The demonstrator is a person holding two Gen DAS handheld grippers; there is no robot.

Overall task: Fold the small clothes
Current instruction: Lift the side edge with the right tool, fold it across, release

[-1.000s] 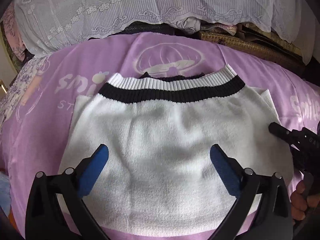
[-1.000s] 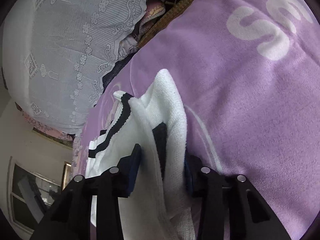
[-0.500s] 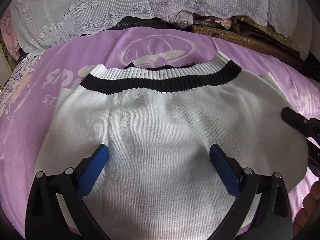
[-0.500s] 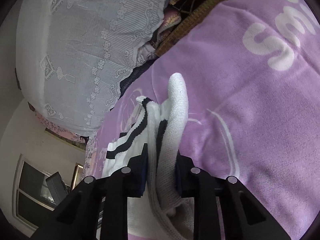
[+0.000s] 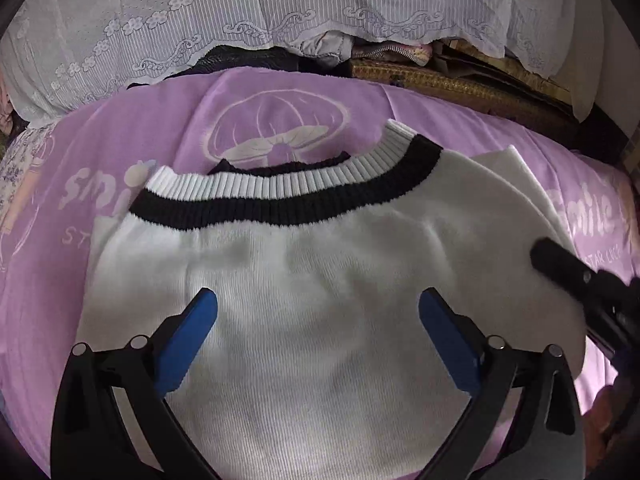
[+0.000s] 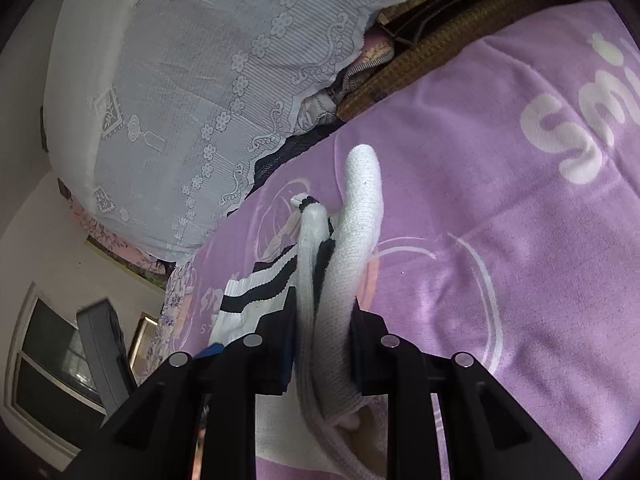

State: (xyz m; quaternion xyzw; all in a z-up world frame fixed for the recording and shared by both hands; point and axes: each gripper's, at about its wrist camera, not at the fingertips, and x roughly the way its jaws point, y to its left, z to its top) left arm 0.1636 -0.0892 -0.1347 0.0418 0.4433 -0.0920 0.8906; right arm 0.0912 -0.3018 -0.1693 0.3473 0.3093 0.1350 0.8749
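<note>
A white knit sweater (image 5: pixel 320 272) with a black and white ribbed hem lies flat on the purple blanket (image 5: pixel 168 136). My left gripper (image 5: pixel 318 304) hovers open just above the sweater's middle, blue pads wide apart with nothing between them. My right gripper (image 6: pixel 324 312) is shut on a bunched fold of the sweater (image 6: pixel 360 200) at its right edge. That fold stands up above the blanket. In the left wrist view the right gripper's black finger (image 5: pixel 560 264) reaches in at the sweater's right side.
A white lace cover (image 5: pixel 280 12) drapes over piled bedding at the back. A woven mat edge (image 5: pixel 460 84) runs along the back right. A window (image 6: pixel 52 360) and a dark object (image 6: pixel 104 344) show at the far left of the right wrist view.
The right gripper's jaws closed tighter on the sweater's right edge and lifted it off the blanket. The left gripper shifted slightly over the sweater and stayed open.
</note>
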